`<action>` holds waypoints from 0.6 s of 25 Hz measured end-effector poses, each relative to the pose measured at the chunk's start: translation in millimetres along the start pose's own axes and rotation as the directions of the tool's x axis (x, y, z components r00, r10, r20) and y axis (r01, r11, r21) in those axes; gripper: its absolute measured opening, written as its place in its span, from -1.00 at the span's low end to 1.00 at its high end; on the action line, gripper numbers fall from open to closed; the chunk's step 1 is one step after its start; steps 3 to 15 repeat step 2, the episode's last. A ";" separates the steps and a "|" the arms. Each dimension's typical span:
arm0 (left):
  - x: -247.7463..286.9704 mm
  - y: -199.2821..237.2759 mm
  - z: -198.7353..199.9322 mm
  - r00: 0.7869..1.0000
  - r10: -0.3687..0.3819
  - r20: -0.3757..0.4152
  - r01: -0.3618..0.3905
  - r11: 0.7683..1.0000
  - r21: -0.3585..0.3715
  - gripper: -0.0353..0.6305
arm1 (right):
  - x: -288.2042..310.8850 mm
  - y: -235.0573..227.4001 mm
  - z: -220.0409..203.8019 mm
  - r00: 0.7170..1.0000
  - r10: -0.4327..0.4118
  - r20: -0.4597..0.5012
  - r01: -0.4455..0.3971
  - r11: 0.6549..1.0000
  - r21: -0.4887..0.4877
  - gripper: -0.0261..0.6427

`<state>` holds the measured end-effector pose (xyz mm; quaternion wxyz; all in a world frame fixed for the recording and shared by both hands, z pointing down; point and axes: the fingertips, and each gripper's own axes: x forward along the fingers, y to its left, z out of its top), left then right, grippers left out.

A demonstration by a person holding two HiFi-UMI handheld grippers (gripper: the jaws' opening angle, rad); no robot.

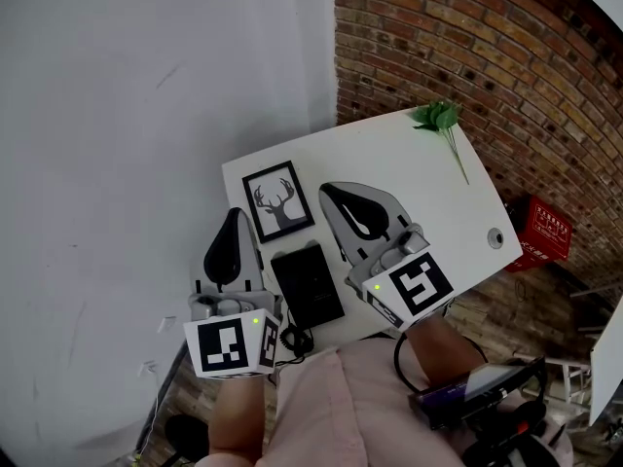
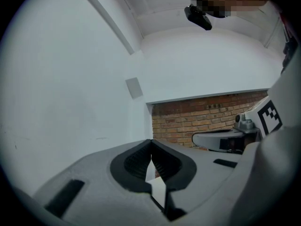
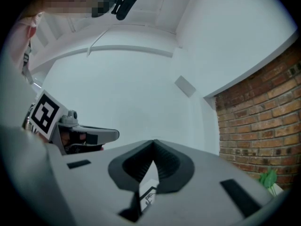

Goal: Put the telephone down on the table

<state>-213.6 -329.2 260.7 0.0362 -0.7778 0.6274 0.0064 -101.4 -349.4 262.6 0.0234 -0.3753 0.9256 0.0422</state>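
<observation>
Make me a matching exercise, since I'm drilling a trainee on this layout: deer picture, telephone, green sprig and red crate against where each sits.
1. deer picture
2. telephone
3. green sprig
4. red crate

a. on the floor beside the table
b. table's far right corner
c. flat by the table's near edge
d. on the table, just beyond the telephone

Pairs: 1-d, 2-c, 3-b, 4-a

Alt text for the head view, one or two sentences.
The left gripper and right gripper, both shut and empty, flank a black telephone lying on a white table. A framed deer picture lies beyond it, a green sprig at the far corner.
</observation>
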 end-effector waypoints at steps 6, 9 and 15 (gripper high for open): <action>0.4 -0.8 -0.3 1.000 -0.001 -0.001 0.001 1.000 0.003 -0.89 | 0.3 0.1 0.4 1.000 0.001 0.002 -0.001 1.000 -0.002 -0.91; 0.4 -0.8 -0.3 1.000 -0.001 -0.001 0.001 1.000 0.003 -0.89 | 0.3 0.1 0.4 1.000 0.001 0.002 -0.001 1.000 -0.002 -0.91; 0.4 -0.8 -0.3 1.000 -0.001 -0.001 0.001 1.000 0.003 -0.89 | 0.3 0.1 0.4 1.000 0.001 0.002 -0.001 1.000 -0.002 -0.91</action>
